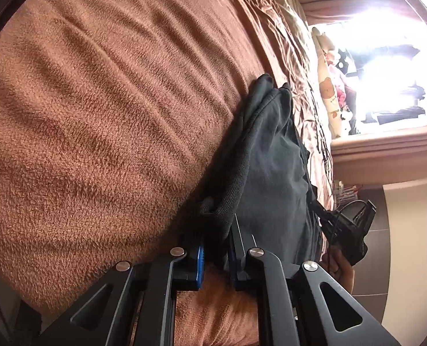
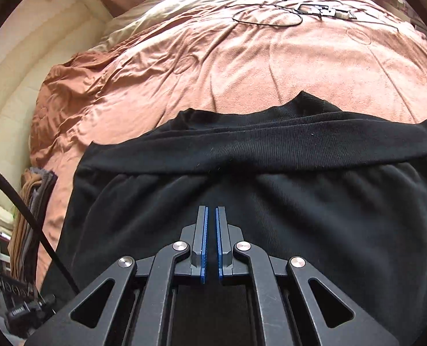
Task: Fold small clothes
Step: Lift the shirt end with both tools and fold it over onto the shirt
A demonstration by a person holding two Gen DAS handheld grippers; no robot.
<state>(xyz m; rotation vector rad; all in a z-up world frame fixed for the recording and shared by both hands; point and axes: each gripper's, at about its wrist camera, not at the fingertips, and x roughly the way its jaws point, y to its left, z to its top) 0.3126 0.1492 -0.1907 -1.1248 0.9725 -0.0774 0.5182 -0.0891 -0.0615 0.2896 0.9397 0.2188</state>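
Observation:
A small black garment (image 2: 271, 178) with a ribbed waistband lies on a brown bedspread (image 2: 242, 72). In the left wrist view the garment (image 1: 271, 158) hangs bunched, and my left gripper (image 1: 216, 230) is shut on its ribbed edge, cloth pinched between the blue pads. In the right wrist view my right gripper (image 2: 211, 210) hovers over the garment's middle, below the waistband, its jaws almost closed with a narrow gap and nothing between them.
A black cable loop (image 2: 266, 17) and a dark device (image 2: 323, 10) lie at the far end of the bed. Folded cloths (image 2: 32, 216) are stacked at the left. The other gripper (image 1: 346, 225) shows at the right in the left wrist view, beside a bear-print pillow (image 1: 328, 86).

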